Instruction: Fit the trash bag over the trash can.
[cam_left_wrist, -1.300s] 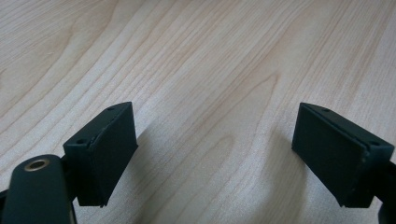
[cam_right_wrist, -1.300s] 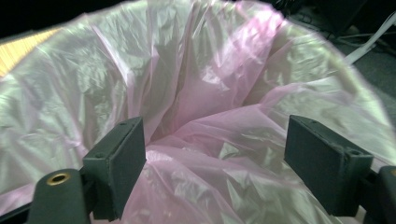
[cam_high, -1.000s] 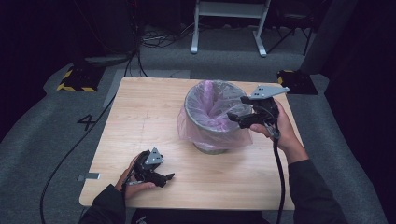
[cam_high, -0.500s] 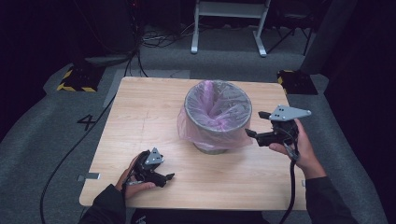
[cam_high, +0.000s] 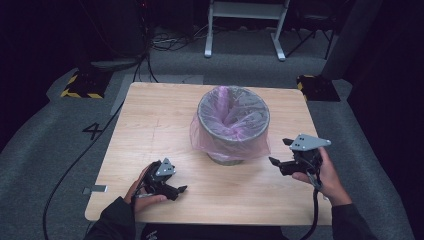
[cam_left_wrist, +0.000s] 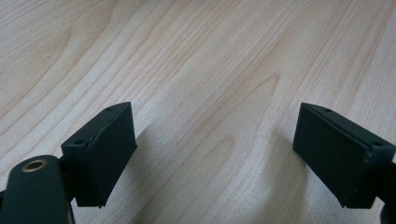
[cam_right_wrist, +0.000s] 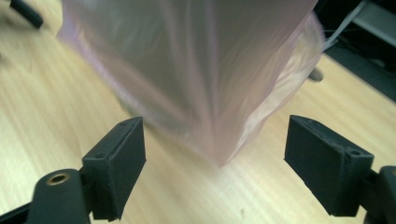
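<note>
One bin stands on the tabletop, a round grey bucket lined with a single pale purple plastic bag whose edge is folded over the rim and hangs loose down the outside wall. From above, the inside of the bin shows only the bag's crumpled lining; whether anything lies at the bottom cannot be told. The bin sits ahead of and between the two pairs of fingers, nearer to the right pair.

One right gripper, held in the person's right hand, hovers just beside the bin's lower right side with its fingers pointing at the hanging plastic. In the right gripper view the right gripper has its fingers spread wide, holding nothing, and the blurred skirt of the bag hangs straight ahead of the gap, apart from both fingers.

One left gripper, held in the person's left hand, rests low near the front edge of the tabletop, well apart from the bin, which lies ahead and to the right of its fingers. In the left gripper view the left gripper likewise shows its fingers set wide, empty, with bare wood grain of the tabletop between and beyond them.
</note>
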